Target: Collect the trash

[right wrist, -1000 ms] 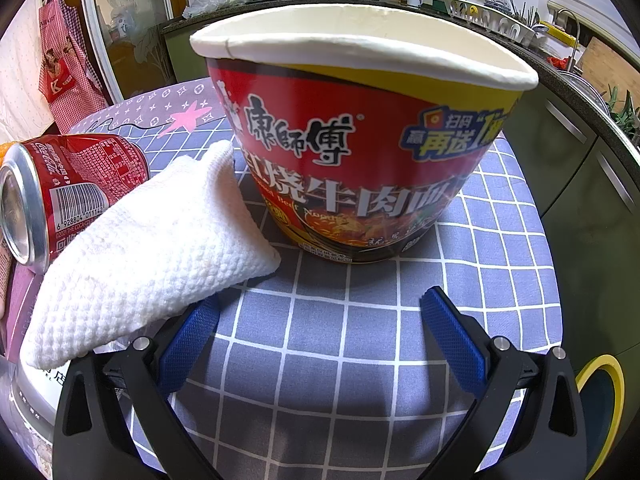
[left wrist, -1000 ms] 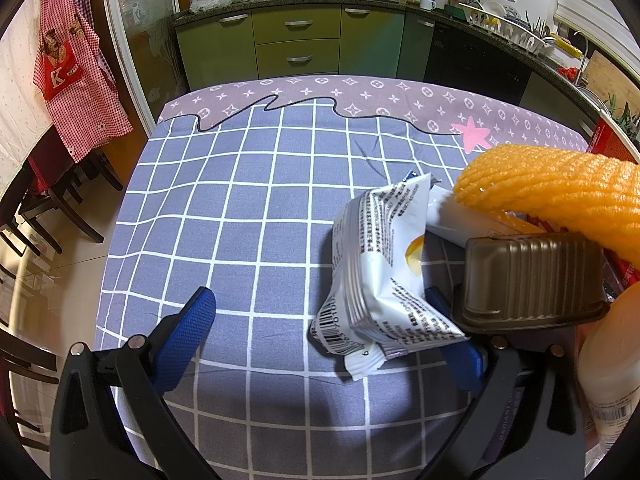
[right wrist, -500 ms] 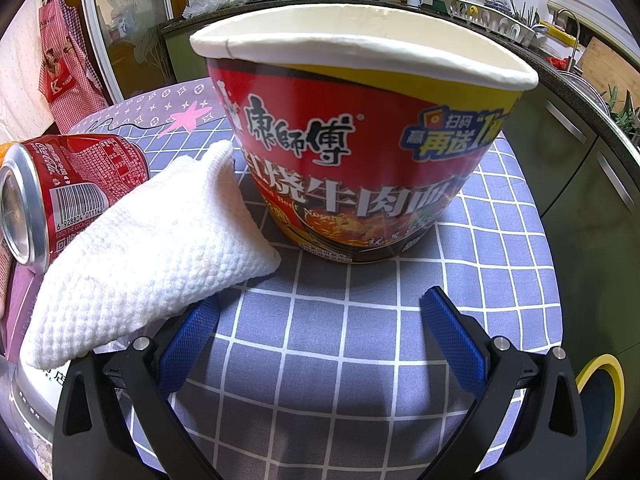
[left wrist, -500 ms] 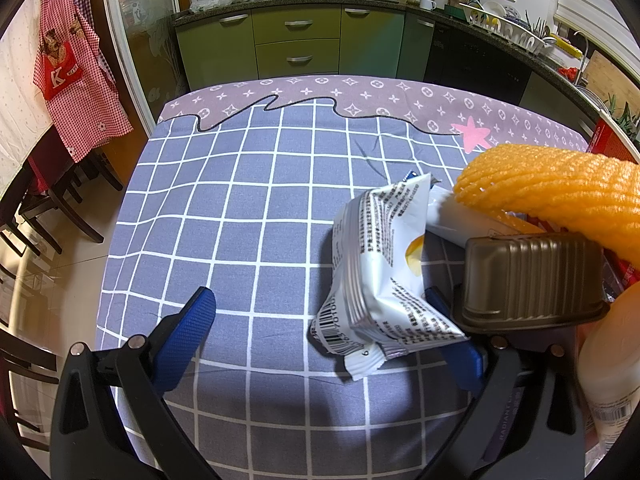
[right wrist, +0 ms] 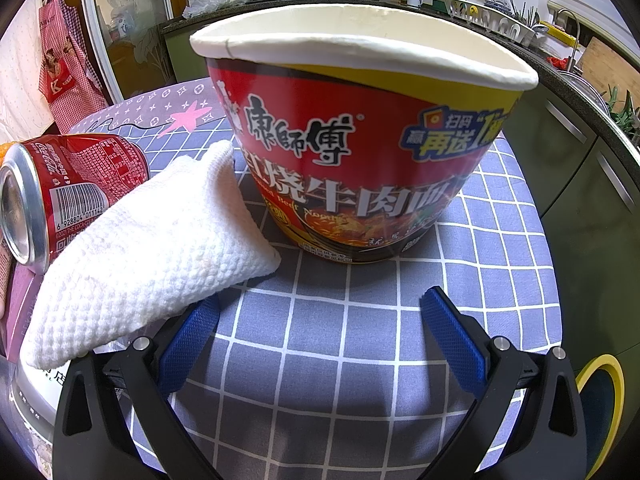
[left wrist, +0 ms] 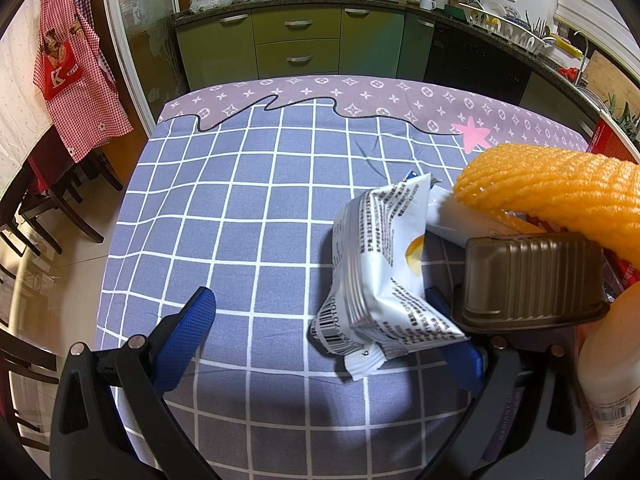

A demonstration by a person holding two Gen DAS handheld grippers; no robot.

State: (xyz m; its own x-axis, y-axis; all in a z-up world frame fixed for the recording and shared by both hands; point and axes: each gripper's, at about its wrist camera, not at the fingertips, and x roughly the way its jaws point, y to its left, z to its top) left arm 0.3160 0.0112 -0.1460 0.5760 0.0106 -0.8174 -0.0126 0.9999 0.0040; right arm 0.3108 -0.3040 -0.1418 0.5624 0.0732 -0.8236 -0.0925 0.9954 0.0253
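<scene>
A: So, nearest first: what are the two grippers doing?

B: Nothing differs from a second ago. The left gripper (left wrist: 320, 320) has its blue fingers (left wrist: 184, 320) spread wide and empty, low over the bench (left wrist: 240, 208). The right gripper (right wrist: 320, 324) is the same, fingers apart, gripping nothing. I judge collecting has not begun, or is paused between picks.

A: Where is the trash?

B: For the left gripper, a crumpled white snack wrapper (left wrist: 380, 272) lies against its right finger, with a barcode and small black print too fine to read. Beside it sits an upturned brown ribbed tray (left wrist: 532, 280), an orange foam net (left wrist: 560, 196) lying over it, and part of a pale bottle (left wrist: 612, 352) at the edge.

A: And on the right side?

B: A white woven cloth (right wrist: 152, 248) lies over the left finger. Behind it a red can (right wrist: 60, 192) lies on its side, barcode 6 928804 011142, with a Coca-Cola script. Straight ahead stands an instant noodle bowl (right wrist: 360, 152), large characters 康師傅 and 红烧牛肉面, "Beef Noodles" in small type.

A: Farther back?

B: Green kitchen cabinets (left wrist: 296, 44), a wok on the stove, and a checked apron (left wrist: 76, 80) marked "K".
</scene>
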